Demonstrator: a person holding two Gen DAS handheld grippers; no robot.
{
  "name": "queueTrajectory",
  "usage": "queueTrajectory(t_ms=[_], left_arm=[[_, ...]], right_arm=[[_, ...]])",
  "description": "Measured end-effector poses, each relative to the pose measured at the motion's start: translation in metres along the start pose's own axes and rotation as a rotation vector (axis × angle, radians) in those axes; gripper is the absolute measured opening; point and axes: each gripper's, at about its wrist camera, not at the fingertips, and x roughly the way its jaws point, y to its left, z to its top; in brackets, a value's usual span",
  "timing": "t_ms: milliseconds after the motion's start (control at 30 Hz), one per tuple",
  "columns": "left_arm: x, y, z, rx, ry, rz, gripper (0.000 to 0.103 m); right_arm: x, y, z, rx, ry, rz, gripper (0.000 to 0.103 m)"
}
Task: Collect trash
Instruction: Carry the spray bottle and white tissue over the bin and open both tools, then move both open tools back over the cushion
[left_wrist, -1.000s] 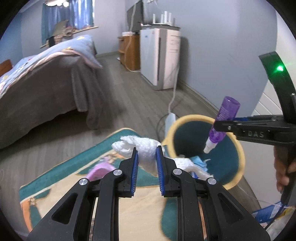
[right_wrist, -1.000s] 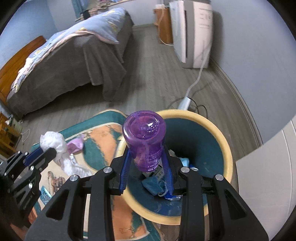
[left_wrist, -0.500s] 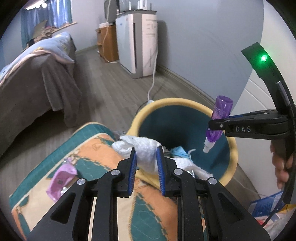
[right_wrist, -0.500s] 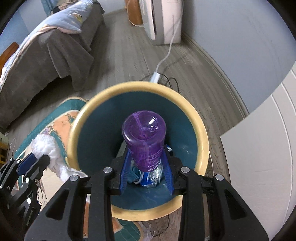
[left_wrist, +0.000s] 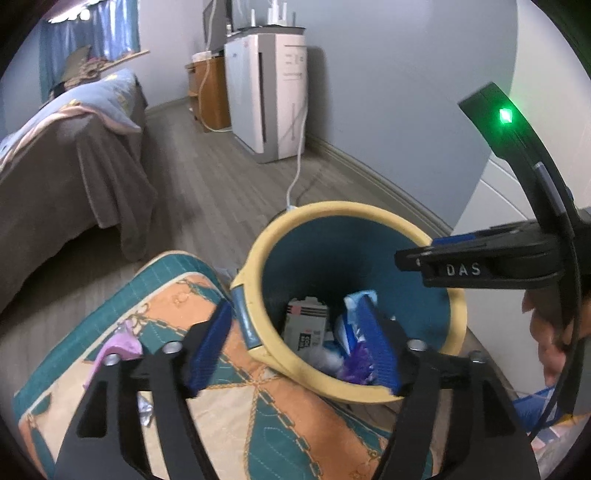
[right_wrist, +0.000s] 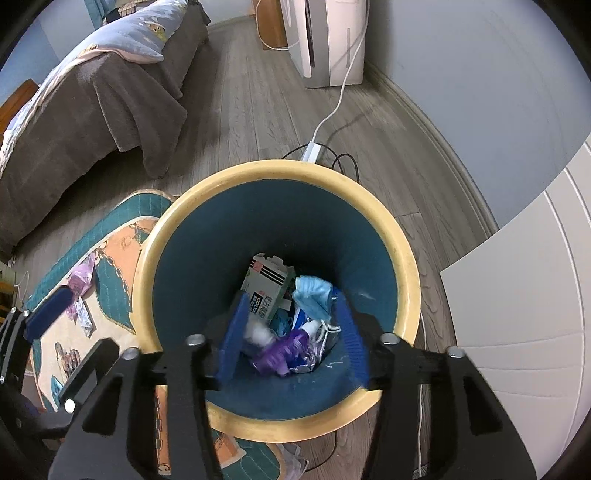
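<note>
2 wrappers (right_wrist: 79, 295) on rug (left_wrist: 236, 435) beside bin (right_wrist: 408, 258), bed (left_wrist: 66, 173) behind.

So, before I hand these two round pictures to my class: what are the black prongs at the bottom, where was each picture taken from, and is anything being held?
There is no robot here. A person holds a two-fingered grabbing tool in each hand, and each tool carries a wide-angle camera looking along its fingers. One picture comes from the left gripper, the other from the right gripper. Both hang over a yellow-rimmed bin on a bedroom floor. Their jaws are opening and grip nothing. In the bin lie a purple bottle, a blue face mask and a carton. A pink wrapper lies on the patterned rug beside the bin.
</note>
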Motion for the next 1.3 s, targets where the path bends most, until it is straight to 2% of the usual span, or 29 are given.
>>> queueTrajectory(t_ms=[100, 167, 233, 367, 700, 833, 967, 1100, 1200, 1300], left_arm=[[-0.003, 0.004, 0.001, -0.010, -0.010, 0.024, 0.090], [-0.006, 0.006, 0.001, -0.012, -0.015, 0.044, 0.092], [-0.009, 0.009, 0.000, -0.016, -0.016, 0.053, 0.094], [-0.015, 0.019, -0.003, -0.033, -0.014, 0.088, 0.095], [-0.061, 0.055, -0.016, -0.124, -0.017, 0.173, 0.095], [-0.095, 0.076, -0.028, -0.169, -0.002, 0.228, 0.095], [-0.147, 0.095, -0.038, -0.138, -0.017, 0.311, 0.095], [-0.195, 0.121, -0.060, -0.196, -0.023, 0.369, 0.096], [-0.224, 0.141, -0.080, -0.270, -0.034, 0.406, 0.096], [-0.247, 0.158, -0.106, -0.369, -0.056, 0.421, 0.096]], right_arm=[[-0.002, 0.002, 0.001, 0.003, -0.012, -0.002, 0.066], [-0.004, 0.005, 0.003, 0.006, -0.018, -0.001, 0.080], [-0.007, 0.008, 0.004, 0.007, -0.026, -0.019, 0.089], [-0.012, 0.015, 0.007, 0.006, -0.043, -0.056, 0.097], [-0.027, 0.048, 0.006, -0.064, -0.075, -0.045, 0.097], [-0.034, 0.066, -0.002, -0.078, -0.066, -0.005, 0.097], [-0.047, 0.098, -0.016, -0.129, -0.056, 0.053, 0.097], [-0.065, 0.146, -0.036, -0.249, -0.079, 0.063, 0.097], [-0.078, 0.187, -0.060, -0.376, -0.107, 0.056, 0.097], [-0.086, 0.223, -0.091, -0.487, -0.117, 0.089, 0.097]])
